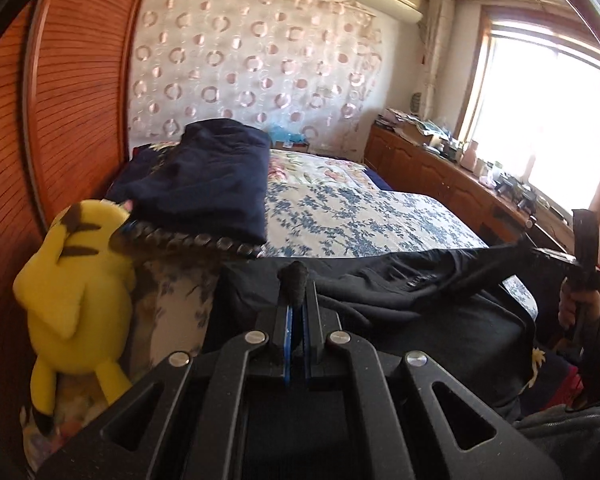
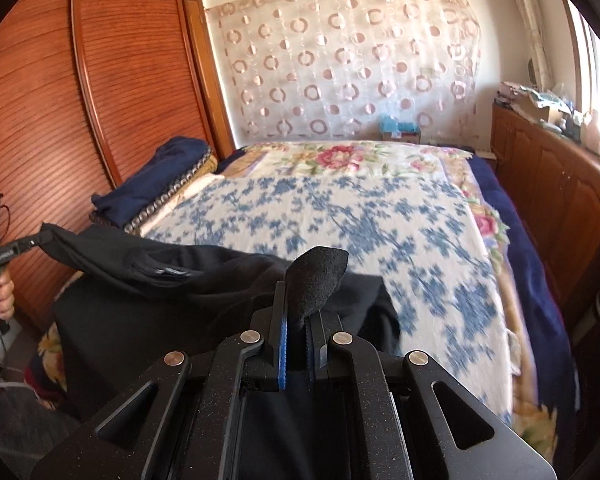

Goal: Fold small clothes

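Left hand-held gripper (image 1: 296, 280): sat at lower centre of its own view, angled down toward the bed, jaws clenched on a bunched edge of the black garment (image 1: 420, 296).
Right hand-held gripper (image 2: 312, 292): sat at lower centre of its own view, also angled down, jaws clenched on another fold of the same garment.
Hands: two showed, one per view; the right hand (image 1: 572, 304) gripped its handle at the right edge of the left view, the left hand (image 2: 0, 292) at the left edge of the right view.
Garment: one, stretched between the two grippers across the near end of the bed (image 2: 340, 208), sagging in the middle.
Other cloth: one folded navy pile (image 1: 204, 184) at centre left.
Toy: one yellow plush (image 1: 76, 280), lower left, beside the wardrobe (image 1: 60, 120).
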Available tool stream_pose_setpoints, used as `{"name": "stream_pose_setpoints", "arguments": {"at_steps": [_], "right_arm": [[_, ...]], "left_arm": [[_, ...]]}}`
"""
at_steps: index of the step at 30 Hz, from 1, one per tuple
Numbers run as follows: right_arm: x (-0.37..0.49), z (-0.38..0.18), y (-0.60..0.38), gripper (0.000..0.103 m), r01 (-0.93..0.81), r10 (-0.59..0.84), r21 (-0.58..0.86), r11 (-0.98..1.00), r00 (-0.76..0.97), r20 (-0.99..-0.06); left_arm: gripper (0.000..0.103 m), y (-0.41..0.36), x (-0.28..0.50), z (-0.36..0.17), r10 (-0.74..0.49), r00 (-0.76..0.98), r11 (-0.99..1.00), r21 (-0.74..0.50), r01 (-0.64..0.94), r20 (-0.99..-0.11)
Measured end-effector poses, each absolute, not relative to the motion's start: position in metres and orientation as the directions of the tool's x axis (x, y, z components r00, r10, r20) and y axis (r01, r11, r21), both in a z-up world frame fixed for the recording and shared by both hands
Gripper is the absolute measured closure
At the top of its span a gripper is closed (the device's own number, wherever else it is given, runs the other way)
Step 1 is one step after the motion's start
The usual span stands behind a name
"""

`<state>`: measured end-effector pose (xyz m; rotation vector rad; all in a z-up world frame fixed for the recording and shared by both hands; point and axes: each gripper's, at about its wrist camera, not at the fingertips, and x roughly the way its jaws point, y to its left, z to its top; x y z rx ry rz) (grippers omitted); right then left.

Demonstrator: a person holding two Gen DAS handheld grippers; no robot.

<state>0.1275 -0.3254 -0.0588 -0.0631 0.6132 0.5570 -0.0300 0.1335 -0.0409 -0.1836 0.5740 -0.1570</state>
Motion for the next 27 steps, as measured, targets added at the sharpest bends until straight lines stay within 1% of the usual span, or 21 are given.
{"name": "stream_pose_setpoints", "arguments": {"at_steps": [4,8,11,16,21,24,27], "right_arm": [[0.106,-0.056,-0.338,0.099,-0.513,0.465,0.09,0.854,0.674,-0.574],[0.086,-0.056,-0.344,0.099,-0.513,0.466,0.105,0.852,0.651,-0.6],[0.073,-0.062,-0.337,0.099,-0.524,0.444,0.069,0.849,0.637,-0.63],[0.069,-0.086,-0.331,0.099,-0.516,0.401,0.036,0.856,0.618,-0.677],[0.073,-0.105,-0.337,0.099,-0.5,0.382,0.048,0.865,0.594,-0.708],[0.079,-0.105,-0.341,0.098,-0.489,0.379,0.061,0.87,0.586,-0.716],[0.082,-0.093,-0.342,0.093,-0.489,0.377,0.05,0.871,0.599,-0.707]], "left_arm": [[0.102,0.132,-0.046,-0.041,-0.165,0.828,0.981,-0.174,0.083,-0.537],[0.102,0.132,-0.056,-0.052,-0.165,0.817,0.981,-0.178,0.078,-0.553],[0.102,0.132,-0.054,-0.067,-0.151,0.798,0.983,-0.171,0.061,-0.583],[0.102,0.132,-0.049,-0.086,-0.144,0.779,0.982,-0.187,0.035,-0.61],[0.102,0.139,-0.051,-0.098,-0.121,0.764,0.981,-0.194,-0.005,-0.634],[0.102,0.142,-0.051,-0.098,-0.109,0.764,0.982,-0.189,-0.017,-0.635],[0.101,0.141,-0.052,-0.092,-0.113,0.776,0.983,-0.181,-0.002,-0.621]]}}
